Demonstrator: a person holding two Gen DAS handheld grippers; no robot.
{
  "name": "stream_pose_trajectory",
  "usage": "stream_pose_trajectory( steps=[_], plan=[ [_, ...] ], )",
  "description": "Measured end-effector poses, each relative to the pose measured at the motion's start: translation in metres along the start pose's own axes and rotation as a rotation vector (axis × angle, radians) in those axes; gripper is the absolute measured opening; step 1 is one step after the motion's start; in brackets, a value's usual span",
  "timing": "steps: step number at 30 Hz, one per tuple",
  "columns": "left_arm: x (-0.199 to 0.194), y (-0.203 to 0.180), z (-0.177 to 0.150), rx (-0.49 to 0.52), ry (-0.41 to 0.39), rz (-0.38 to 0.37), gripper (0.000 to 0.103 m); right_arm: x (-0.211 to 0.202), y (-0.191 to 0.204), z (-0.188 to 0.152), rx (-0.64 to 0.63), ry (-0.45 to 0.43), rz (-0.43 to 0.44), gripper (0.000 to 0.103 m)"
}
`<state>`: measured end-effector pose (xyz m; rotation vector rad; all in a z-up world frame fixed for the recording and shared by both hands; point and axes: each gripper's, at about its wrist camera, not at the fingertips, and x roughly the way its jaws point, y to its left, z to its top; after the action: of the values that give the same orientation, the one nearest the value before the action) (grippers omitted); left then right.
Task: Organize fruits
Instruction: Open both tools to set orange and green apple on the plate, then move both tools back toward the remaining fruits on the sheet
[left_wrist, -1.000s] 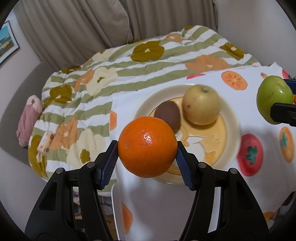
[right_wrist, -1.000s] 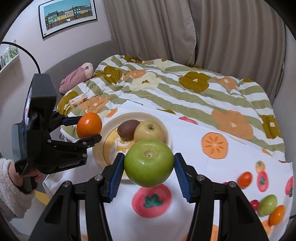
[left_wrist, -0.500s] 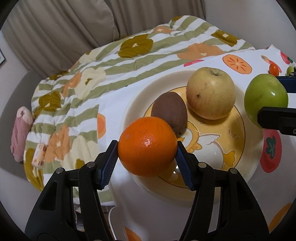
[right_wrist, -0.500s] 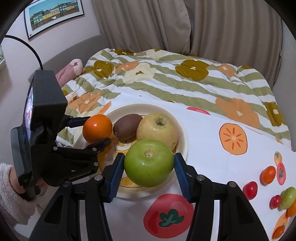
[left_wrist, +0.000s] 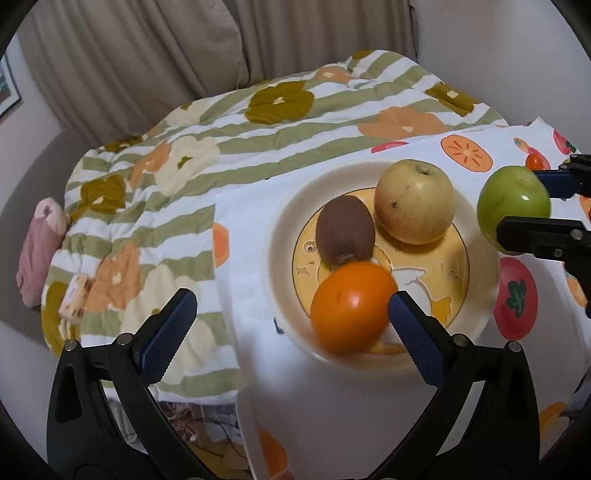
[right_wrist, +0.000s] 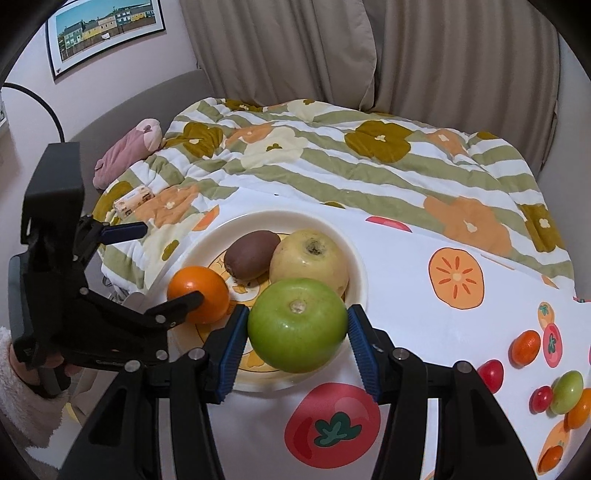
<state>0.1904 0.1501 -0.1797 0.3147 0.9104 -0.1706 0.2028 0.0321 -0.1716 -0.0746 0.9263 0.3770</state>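
My left gripper (left_wrist: 291, 332) is wide open; the orange (left_wrist: 352, 306) sits on the plate (left_wrist: 284, 236) beside the kiwi (left_wrist: 345, 230) and yellow apple (left_wrist: 413, 203). My right gripper (right_wrist: 295, 332) squeezes the green apple (right_wrist: 297, 325) above the plate's edge.

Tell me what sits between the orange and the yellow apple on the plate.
The brown kiwi sits between the orange and the yellow apple, slightly toward the back of the plate; the right wrist view shows it best.
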Motion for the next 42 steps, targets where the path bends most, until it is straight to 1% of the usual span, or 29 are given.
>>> stream_pose_trajectory(
  steps=[4, 7, 11, 14, 17, 23, 25, 26, 27, 28, 29, 30, 35, 42],
  plan=[
    [-0.008, 0.007, -0.009, -0.043, 0.013, -0.006, 0.103, 0.002, 0.003, -0.001, -0.005, 0.009, 0.019, 0.05],
    [-0.008, 0.01, -0.019, -0.076, 0.04, -0.006, 0.103, 0.008, 0.005, -0.002, -0.007, 0.02, 0.036, 0.05],
    [-0.004, 0.013, -0.034, -0.101, 0.08, 0.006, 0.103, 0.023, 0.01, -0.008, -0.039, 0.034, 0.055, 0.05],
    [-0.005, 0.015, -0.041, -0.113, 0.092, 0.015, 0.103, 0.034, 0.011, -0.011, -0.045, 0.047, 0.073, 0.05],
    [-0.005, 0.018, -0.046, -0.13, 0.103, 0.017, 0.103, 0.039, 0.012, -0.012, -0.051, 0.04, 0.084, 0.05],
    [-0.001, 0.017, -0.047, -0.148, 0.106, 0.018, 0.103, 0.046, 0.015, -0.015, -0.066, 0.052, 0.07, 0.05],
    [-0.001, 0.018, -0.047, -0.145, 0.106, 0.019, 0.103, 0.047, 0.014, -0.015, -0.063, 0.067, 0.077, 0.051],
    [-0.001, 0.018, -0.047, -0.145, 0.103, 0.018, 0.103, 0.046, 0.013, -0.015, -0.058, 0.064, 0.08, 0.053],
    [-0.001, 0.018, -0.047, -0.143, 0.1, 0.019, 0.103, 0.044, 0.012, -0.015, -0.055, 0.054, 0.083, 0.067],
    [-0.002, 0.018, -0.047, -0.144, 0.098, 0.019, 0.103, 0.043, 0.013, -0.014, -0.055, 0.049, 0.087, 0.091],
    [-0.002, 0.018, -0.047, -0.145, 0.097, 0.019, 0.103, 0.042, 0.012, -0.014, -0.056, 0.046, 0.092, 0.101],
    [-0.003, 0.019, -0.047, -0.145, 0.097, 0.021, 0.103, 0.039, 0.012, -0.014, -0.06, 0.037, 0.098, 0.103],
    [-0.011, 0.016, -0.046, -0.155, 0.095, 0.037, 0.103, 0.029, 0.009, -0.016, -0.062, 0.008, 0.096, 0.103],
    [-0.032, 0.01, -0.039, -0.16, 0.079, 0.066, 0.103, 0.008, 0.004, -0.012, -0.067, 0.014, 0.103, 0.103]
  ],
)
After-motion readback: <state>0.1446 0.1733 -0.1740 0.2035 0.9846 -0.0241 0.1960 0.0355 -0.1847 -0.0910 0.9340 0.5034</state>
